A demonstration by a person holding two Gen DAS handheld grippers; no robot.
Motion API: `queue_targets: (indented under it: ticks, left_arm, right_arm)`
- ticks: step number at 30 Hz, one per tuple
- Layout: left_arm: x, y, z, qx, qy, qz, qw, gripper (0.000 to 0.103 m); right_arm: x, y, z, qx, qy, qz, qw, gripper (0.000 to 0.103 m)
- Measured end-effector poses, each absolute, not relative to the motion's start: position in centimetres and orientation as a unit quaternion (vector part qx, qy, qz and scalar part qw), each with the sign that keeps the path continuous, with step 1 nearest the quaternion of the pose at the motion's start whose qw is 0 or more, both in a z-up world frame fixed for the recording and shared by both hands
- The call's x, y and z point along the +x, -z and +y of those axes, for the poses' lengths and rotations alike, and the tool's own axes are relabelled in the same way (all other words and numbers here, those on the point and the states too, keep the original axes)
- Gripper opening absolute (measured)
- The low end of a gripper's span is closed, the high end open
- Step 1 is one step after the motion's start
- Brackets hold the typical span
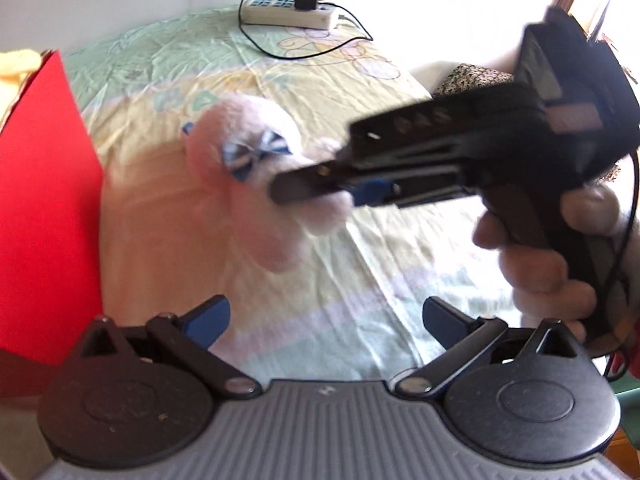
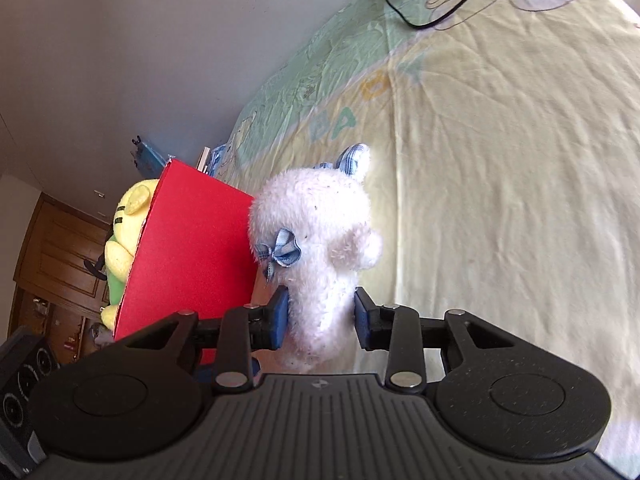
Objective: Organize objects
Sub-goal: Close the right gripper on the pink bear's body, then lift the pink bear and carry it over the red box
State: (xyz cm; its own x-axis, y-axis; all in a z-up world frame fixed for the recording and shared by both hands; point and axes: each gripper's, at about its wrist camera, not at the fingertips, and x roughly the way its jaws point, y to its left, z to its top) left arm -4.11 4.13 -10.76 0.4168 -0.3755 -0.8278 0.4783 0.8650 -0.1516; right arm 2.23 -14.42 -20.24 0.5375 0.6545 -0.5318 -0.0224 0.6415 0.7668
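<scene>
Blue pads of the right gripper (image 2: 321, 316) are clenched on the body of a pale pink plush toy (image 2: 320, 240), which hangs off the bedsheet (image 2: 500, 160) with its head and checked bow (image 2: 280, 254) pointing away from the jaws, just beside the red box (image 2: 192, 248). A yellow plush (image 2: 128, 232) already sits behind the box wall. The left gripper (image 1: 326, 320) is released, its jaws spread wide with nothing between them, waiting low and near the box. The pinch looks to be on soft fur low on the toy, so I judge the heavier head could swing or the pile could slip out during a quick carry; the toy could also snag the box's edge and tip it, since nothing steadies the box. A power strip (image 1: 288, 12) lies well apart.
</scene>
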Motion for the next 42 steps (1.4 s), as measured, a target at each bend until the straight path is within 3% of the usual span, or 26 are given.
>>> queue_targets:
  ticks: [8, 14, 22, 32, 38, 42]
  left_arm:
    - [-2.7, 10.1, 4.1, 0.015, 0.286, 0.46, 0.84, 0.102]
    - [-0.8, 11.5, 3.1, 0.006, 0.274, 0.482, 0.832, 0.102]
    - [1.7, 12.3, 3.5, -0.025, 0.242, 0.497, 0.833, 0.1]
    - [1.7, 11.8, 4.9, -0.03, 0.267, 0.494, 0.827, 0.099]
    - [2.3, 12.3, 3.6, -0.005, 0.255, 0.499, 0.828, 0.099]
    - [3.1, 12.6, 2.9, 0.017, 0.239, 0.514, 0.824, 0.093]
  right_arm:
    - [-1.0, 20.6, -16.8, 0.388, -0.176, 0.437, 0.792, 0.043]
    - [-1.2, 20.1, -19.9, 0.439, -0.158, 0.394, 0.792, 0.045]
    - [1.9, 21.7, -18.3, 0.464, -0.186, 0.408, 0.764, 0.044]
    - [2.0, 22.5, -16.4, 0.491, -0.223, 0.431, 0.723, 0.036]
    - [2.2, 22.2, -15.8, 0.467, -0.207, 0.425, 0.747, 0.051]
    - [2.6, 22.1, -15.1, 0.474, -0.208, 0.415, 0.748, 0.05]
